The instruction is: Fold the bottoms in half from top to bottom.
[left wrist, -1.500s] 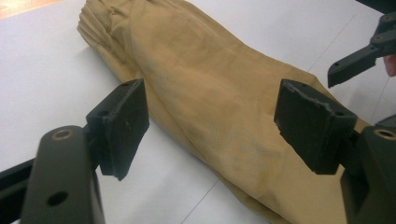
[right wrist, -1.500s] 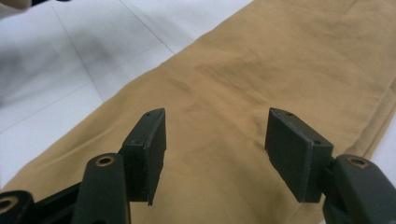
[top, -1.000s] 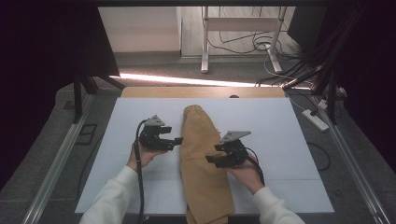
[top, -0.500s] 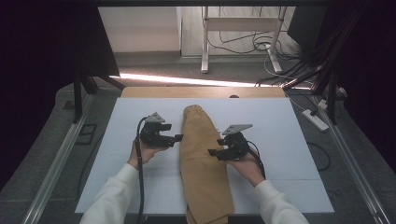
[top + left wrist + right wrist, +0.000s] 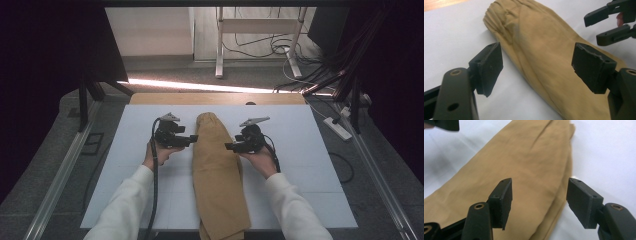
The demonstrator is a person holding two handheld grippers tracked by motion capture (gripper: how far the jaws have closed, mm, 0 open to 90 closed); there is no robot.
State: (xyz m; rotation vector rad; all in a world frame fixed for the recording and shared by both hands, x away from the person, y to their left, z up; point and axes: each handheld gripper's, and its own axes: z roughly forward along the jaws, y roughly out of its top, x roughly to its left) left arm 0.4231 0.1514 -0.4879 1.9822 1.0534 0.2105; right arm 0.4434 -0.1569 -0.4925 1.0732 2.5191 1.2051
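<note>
Left gripper point(image 5: 194, 139) sits just left of the tan trousers point(image 5: 217, 175), jaws spread wide, nothing between the pads, tips pointing at the cloth's left edge. In the left gripper view its pads point(image 5: 489, 67) hang above the white table cover point(image 5: 454, 35) and the tan cloth, not touching either as far as I can tell. Right gripper point(image 5: 229, 146) is just right of the trousers, jaws also wide apart and holding nothing; in the right gripper view its pads point(image 5: 584, 200) straddle the folded edge of the trousers point(image 5: 524, 170) from above. Trousers lie folded lengthwise in a long strip down the middle of the table, elastic waistband end point(image 5: 499, 12) far from the person, the near end hanging off the table edge. White sleeves point(image 5: 125, 200) come in from below.
</note>
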